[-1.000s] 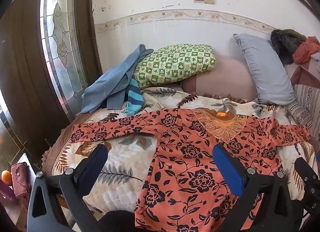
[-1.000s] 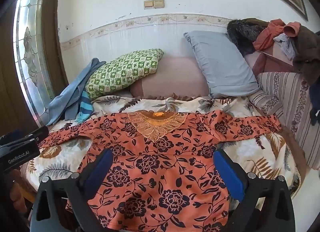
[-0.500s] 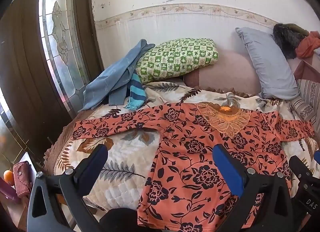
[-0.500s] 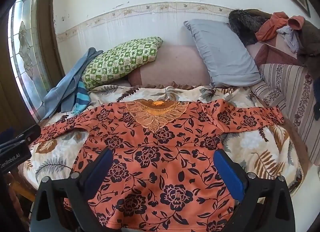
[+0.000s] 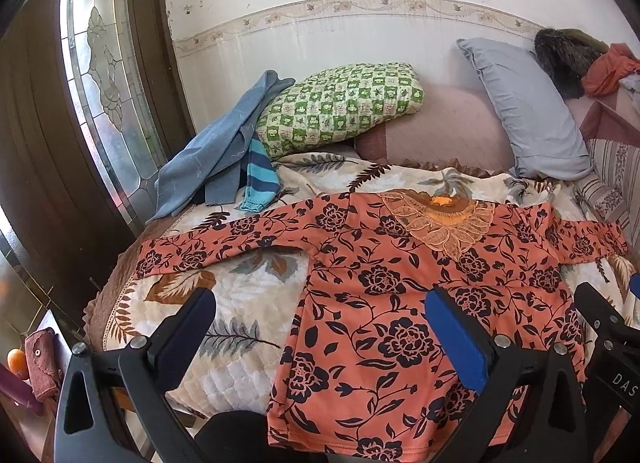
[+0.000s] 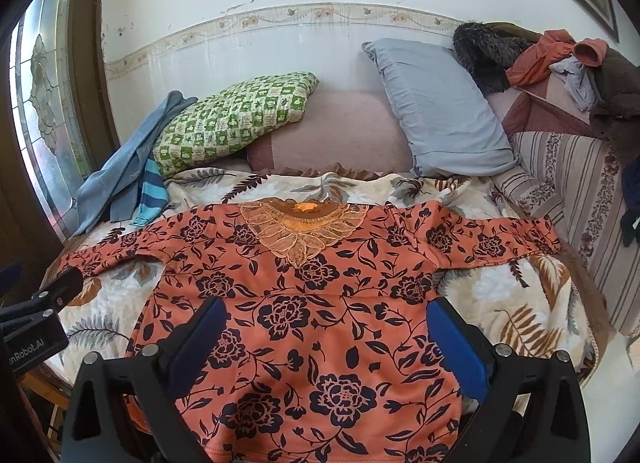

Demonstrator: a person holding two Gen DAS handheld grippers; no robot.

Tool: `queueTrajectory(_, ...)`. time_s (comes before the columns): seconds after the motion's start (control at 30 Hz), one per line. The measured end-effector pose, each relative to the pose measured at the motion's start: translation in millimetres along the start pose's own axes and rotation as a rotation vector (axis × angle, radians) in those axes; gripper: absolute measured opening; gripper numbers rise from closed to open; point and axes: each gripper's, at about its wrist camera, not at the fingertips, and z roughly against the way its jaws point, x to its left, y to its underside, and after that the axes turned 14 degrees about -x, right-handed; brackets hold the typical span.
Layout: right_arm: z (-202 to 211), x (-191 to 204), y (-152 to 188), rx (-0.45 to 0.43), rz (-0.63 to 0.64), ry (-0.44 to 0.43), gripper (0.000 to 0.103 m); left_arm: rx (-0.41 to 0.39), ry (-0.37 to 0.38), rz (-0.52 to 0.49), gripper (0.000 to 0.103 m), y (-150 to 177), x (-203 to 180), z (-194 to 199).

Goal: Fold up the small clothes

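Left wrist view: our left gripper [image 5: 320, 335] and right gripper [image 6: 326, 335] hover wide open, empty, above the orange black-flowered long-sleeved blouse [image 5: 400, 303]; slippery fabric may bunch if we pinch unevenly.

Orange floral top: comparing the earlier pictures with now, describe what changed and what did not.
Both open grippers, left and right, have edged forward over the bed and tilted downward. Nothing was gripped. The orange floral top stays spread flat, sleeves out; the pillows are unmoved.

The bottom of the orange flowered top [image 6: 320, 303] is cut off by the picture's edge. Part of the blue cloth [image 5: 212, 155] is hidden behind the green pillow [image 5: 340, 103].
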Motion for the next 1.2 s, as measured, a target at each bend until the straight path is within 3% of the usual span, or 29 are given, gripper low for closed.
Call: queueTrajectory(1.2,-11,-2,-1,0.006,0.012,-0.001,0.101,0.024,0.005,-0.035,0.103,3,-7,-8)
